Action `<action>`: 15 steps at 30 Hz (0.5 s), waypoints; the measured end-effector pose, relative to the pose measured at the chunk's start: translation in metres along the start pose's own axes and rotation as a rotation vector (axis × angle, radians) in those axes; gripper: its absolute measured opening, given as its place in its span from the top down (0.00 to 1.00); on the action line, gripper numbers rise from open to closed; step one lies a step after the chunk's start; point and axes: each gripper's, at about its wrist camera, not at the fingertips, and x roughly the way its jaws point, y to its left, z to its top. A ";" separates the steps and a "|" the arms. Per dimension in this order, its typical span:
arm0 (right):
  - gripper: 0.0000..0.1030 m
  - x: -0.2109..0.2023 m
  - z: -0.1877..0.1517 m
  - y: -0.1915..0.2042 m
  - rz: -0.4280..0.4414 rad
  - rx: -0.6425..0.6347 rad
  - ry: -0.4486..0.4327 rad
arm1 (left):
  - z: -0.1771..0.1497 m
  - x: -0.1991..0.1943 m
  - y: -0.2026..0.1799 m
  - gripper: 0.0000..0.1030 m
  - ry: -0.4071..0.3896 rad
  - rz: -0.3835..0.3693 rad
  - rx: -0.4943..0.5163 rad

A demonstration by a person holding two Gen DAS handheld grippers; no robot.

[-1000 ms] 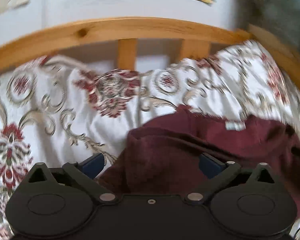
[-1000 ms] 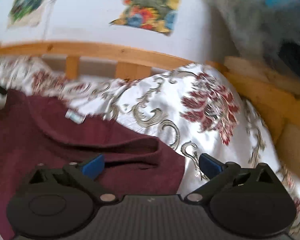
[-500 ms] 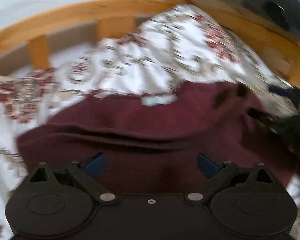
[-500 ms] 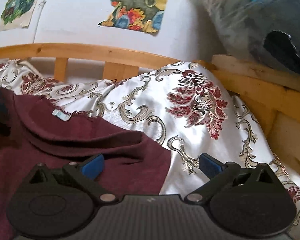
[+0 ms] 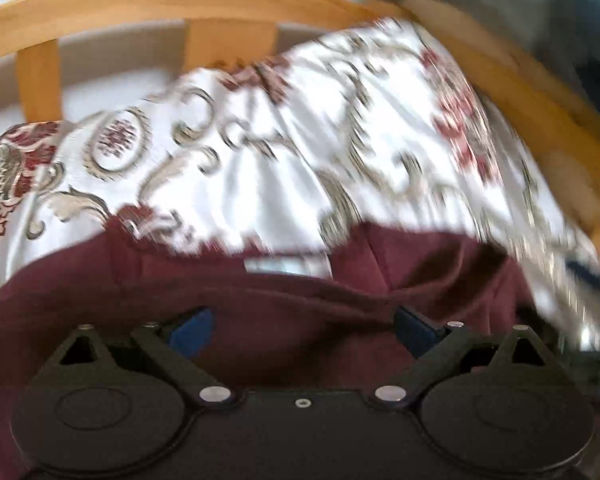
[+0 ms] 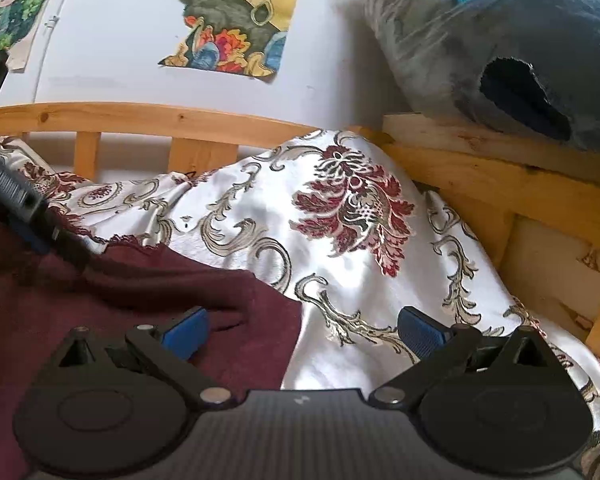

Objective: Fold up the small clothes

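Left gripper (image 5: 302, 326): jaws wide, blue pads (image 5: 190, 330) well apart, nothing between them. Directly below and ahead of the pads lies the maroon garment (image 5: 260, 320), filling the lower half of the left wrist frame. A fold ridge runs across it just above the pads. A pale label (image 5: 276, 266) sits at the garment's upper edge, centre frame. This view is motion-blurred, worst toward the right.

Right gripper (image 6: 300, 330): jaws wide, holding nothing. Its left pad (image 6: 186, 330) is over the garment's (image 6: 120, 312) corner; its right pad (image 6: 418, 332) is over the bedspread (image 6: 340, 240). Contact between pads and cloth cannot be told. The garment occupies the lower left of the right wrist frame, edge running diagonally from mid-left to bottom centre, with a soft crease just above the left pad.

The left gripper (image 6: 24, 216) shows at the mid-left edge of the right wrist frame, dark body with a blue pad, over the garment's far part.

Outward: bedspread is white with red floral and grey scroll pattern, rumpled, under the garment in both views. Behind it, a wooden bed rail (image 6: 160, 120) with slats crosses the frame; a second wooden board (image 6: 500, 176) runs down the right. Upper right: a grey bundle in clear plastic (image 6: 500, 40) resting on the wood. Upper left and top centre: two colourful pictures (image 6: 232, 20) on the white wall.
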 end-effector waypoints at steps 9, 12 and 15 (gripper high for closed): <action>0.00 -0.002 -0.001 0.003 -0.029 -0.019 -0.011 | 0.015 -0.035 0.017 0.01 -0.153 0.096 -0.170; 0.00 -0.004 -0.001 0.008 -0.019 -0.049 -0.020 | 0.001 -0.069 0.030 0.01 -0.193 0.141 -0.224; 0.00 -0.002 -0.001 0.016 0.005 -0.097 -0.015 | -0.025 -0.108 0.043 0.01 -0.217 0.183 -0.282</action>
